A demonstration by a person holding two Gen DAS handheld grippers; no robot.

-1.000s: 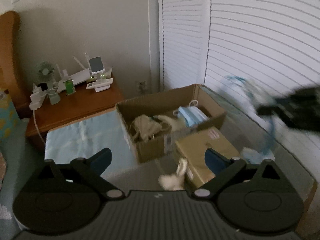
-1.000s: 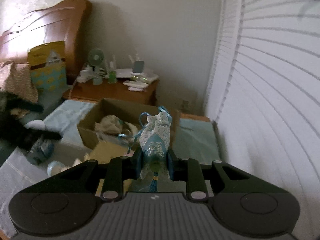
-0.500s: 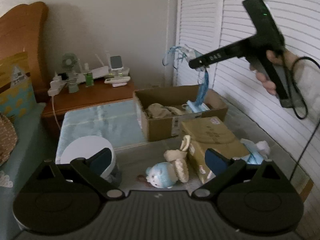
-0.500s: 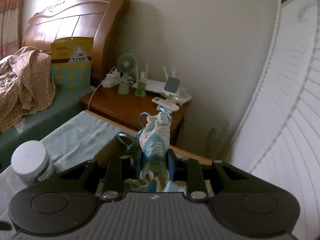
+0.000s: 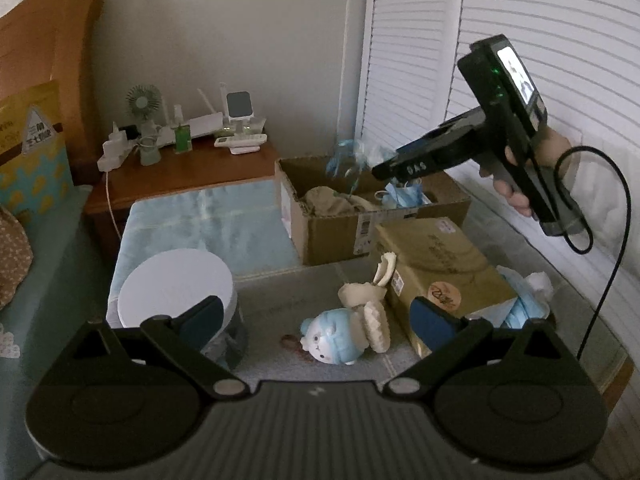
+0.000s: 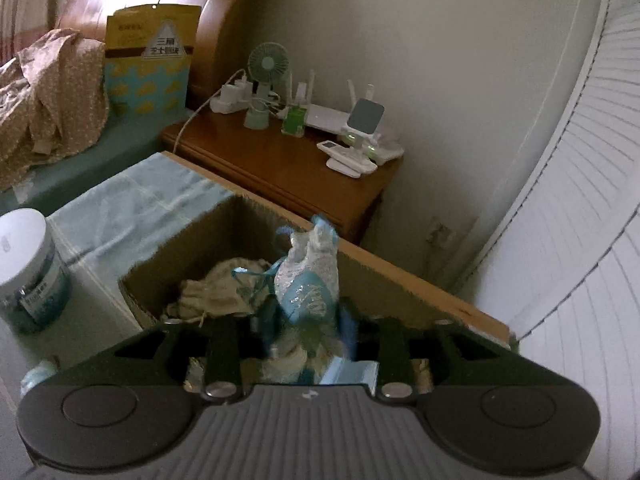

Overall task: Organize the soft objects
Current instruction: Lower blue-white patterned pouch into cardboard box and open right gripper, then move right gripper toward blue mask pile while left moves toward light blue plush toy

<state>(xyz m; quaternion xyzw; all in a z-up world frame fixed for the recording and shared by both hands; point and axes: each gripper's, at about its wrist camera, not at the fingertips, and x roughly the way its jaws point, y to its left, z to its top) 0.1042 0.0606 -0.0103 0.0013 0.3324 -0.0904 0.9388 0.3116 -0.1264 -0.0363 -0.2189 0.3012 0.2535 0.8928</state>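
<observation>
Over the open cardboard box [image 6: 400, 280] my right tongs [image 6: 306, 320] are pinching the lacy blue pouch [image 6: 310, 276], so I'd dip lower before letting go so its ribbons land inside; left tongs [image 5: 316, 320] sit wide and empty above the plush toy [image 5: 336, 340].

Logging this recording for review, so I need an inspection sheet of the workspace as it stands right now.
Surface: grey table top, pale blue cloth at its far end.
Job's things: lace pouch held over the open cardboard box, which holds a beige fabric bag and blue masks; blue plush toy and beige plush lie on the table.
Clutter: white-lidded jar, closed yellow box.
Grippers: left gripper open, empty; right gripper shut on the pouch.
Cables: black cable hanging from the right handle.
Surroundings: nightstand with fan, louvred doors.
</observation>
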